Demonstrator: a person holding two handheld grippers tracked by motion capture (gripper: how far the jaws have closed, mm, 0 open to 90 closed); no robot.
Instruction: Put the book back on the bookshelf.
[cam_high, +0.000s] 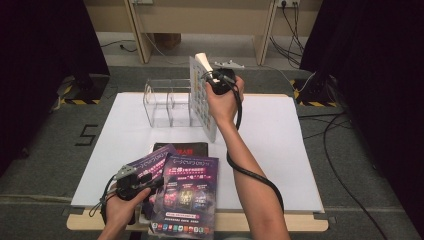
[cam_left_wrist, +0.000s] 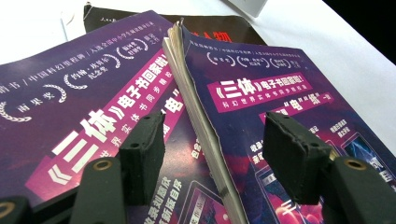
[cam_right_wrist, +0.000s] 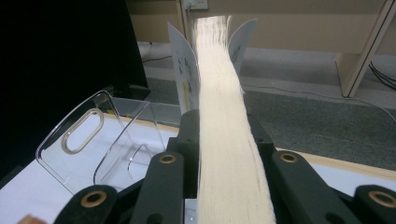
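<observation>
My right gripper (cam_high: 212, 77) is shut on a thick white-covered book (cam_high: 202, 100), held upright above the table's back middle, just right of a clear acrylic rack (cam_high: 167, 102). In the right gripper view the book's cream page edge (cam_right_wrist: 219, 70) runs up between the jaws of the right gripper (cam_right_wrist: 223, 130), with the rack (cam_right_wrist: 88, 140) down to the left. My left gripper (cam_high: 152, 182) rests open at the front left over two overlapping purple magazines (cam_high: 187, 195). In the left gripper view, the upper magazine's edge (cam_left_wrist: 196, 107) lies between the spread jaws of the left gripper (cam_left_wrist: 215, 154).
A dark book (cam_high: 182, 148) lies under the magazines' far ends. A white sheet (cam_high: 280, 145) covers the table top. Wooden shelf legs (cam_high: 140, 35) and cables (cam_high: 345, 165) lie beyond and to the right. Black curtains flank both sides.
</observation>
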